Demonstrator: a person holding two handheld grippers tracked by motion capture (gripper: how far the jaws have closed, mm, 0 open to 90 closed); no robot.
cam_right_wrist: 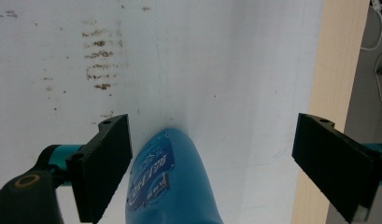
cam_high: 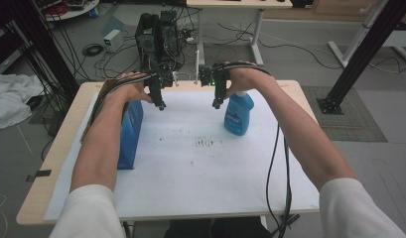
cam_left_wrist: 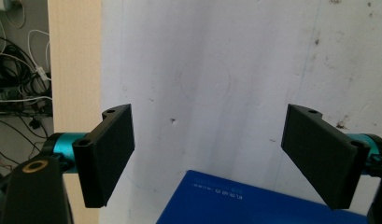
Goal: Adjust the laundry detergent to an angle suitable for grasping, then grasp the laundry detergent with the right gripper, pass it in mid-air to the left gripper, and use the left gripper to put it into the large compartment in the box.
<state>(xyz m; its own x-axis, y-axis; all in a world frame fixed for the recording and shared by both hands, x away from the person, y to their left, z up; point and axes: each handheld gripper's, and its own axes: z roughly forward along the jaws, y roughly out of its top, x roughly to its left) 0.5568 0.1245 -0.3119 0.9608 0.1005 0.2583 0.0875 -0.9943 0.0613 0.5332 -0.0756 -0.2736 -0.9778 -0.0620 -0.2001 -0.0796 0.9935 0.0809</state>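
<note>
We hold a two-jaw gripper in each hand over a wooden tabletop (cam_high: pixel 61 148) covered by a stained white sheet (cam_high: pixel 200 168). Our left gripper (cam_high: pixel 161 105) hangs near the far left corner of the tabletop, its jaws spread wide with nothing between them. Just beside it, by the left edge, stands a blue box (cam_high: pixel 131 134); in the left gripper view the box's top (cam_left_wrist: pixel 254 200) lies below the parted jaws, untouched. Our right gripper (cam_high: pixel 217 105) hangs near the far edge, right of centre, its jaws also wide apart and gripping nothing. A blue bottle (cam_high: pixel 239 115) stands upright just beside it; in the right gripper view the bottle (cam_right_wrist: pixel 172 182) rises between the jaws, close to one of them, clear of the other.
</note>
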